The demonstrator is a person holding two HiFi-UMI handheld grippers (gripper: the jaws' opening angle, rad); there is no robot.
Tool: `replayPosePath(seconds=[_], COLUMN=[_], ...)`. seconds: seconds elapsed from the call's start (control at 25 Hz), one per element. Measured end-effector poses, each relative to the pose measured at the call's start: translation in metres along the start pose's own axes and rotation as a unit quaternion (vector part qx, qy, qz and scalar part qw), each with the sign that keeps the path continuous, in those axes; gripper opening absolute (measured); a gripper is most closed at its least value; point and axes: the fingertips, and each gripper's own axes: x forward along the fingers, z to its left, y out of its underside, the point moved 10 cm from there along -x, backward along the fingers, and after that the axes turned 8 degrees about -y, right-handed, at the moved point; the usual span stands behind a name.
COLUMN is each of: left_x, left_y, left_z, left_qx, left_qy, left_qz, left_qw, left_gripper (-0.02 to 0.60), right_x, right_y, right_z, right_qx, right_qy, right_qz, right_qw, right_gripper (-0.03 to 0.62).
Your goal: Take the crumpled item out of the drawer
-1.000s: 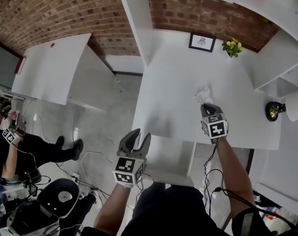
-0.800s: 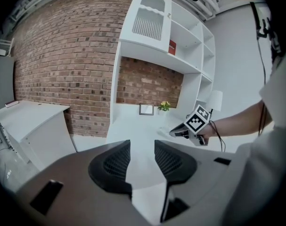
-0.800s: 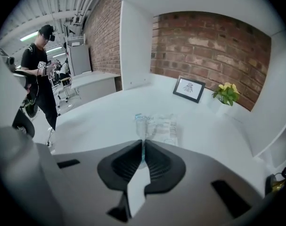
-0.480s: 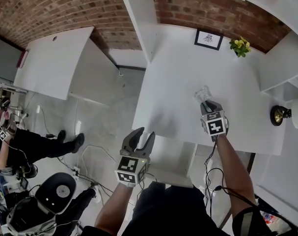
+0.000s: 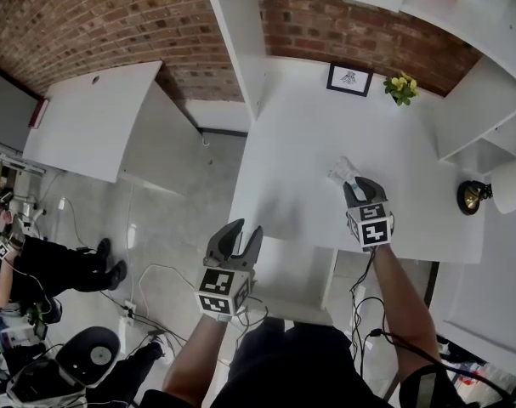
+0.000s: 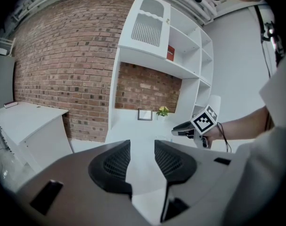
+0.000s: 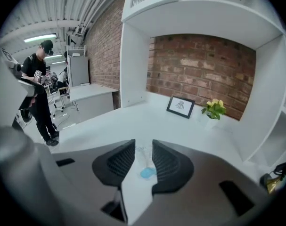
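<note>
1. Crumpled item lies on the tabletop, between right tool jaws, now opening; pads not pressing it
2. Left tool apart, empty
3. Likely light, soft, springy; pinch its bulk

The left gripper and the right gripper look alike. Each has a grey body ending in two dark, curved jaws, and their pads have a fine grid texture. Behind the jaws, the left cube and the right cube are white with black square markers. A thin black cable hangs from the right gripper. That gripper's jaws are opening, with the crumpled item between their tips. The forearms are bare, and the clothing is dark.
</note>
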Motion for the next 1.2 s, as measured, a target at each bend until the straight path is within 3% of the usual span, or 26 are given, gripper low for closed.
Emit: replayPosePath(seconds=[0.44,0.64,0.88,1.04,1.2], left_x=[-0.050,-0.075,-0.104,-0.124,-0.147], left_y=[-0.033,-0.050,-0.070,-0.086,-0.103], left_z=[0.003,0.006,0.006,0.009,0.018], left_qx=[0.018,0.022,0.039,0.052,0.029], left_qy=[0.022,0.028,0.021,0.035,0.032], left_qz=[-0.061,-0.095,-0.160,-0.188,-0.225], left_qw=[0.9977,0.9949,0.9861,0.9802,0.9733], left_gripper=[0.156,0.156,0.146,0.144,0.143], right_x=[-0.103,-0.151,-0.190,-0.219,-0.242], right_y=[-0.040,-0.063,-0.087,-0.109,-0.116], right_z=[0.036,0.066,0.101,0.141,0.174], right_qx=[0.006,-0.029,0.009,-0.003,-0.011], right_qy=[0.058,0.099,0.075,0.079,0.094], right_qz=[-0.088,-0.125,-0.190,-0.243,-0.284], right_qw=[0.994,0.987,0.979,0.967,0.954], right_gripper=[0.090,0.078,0.075,0.036,0.022])
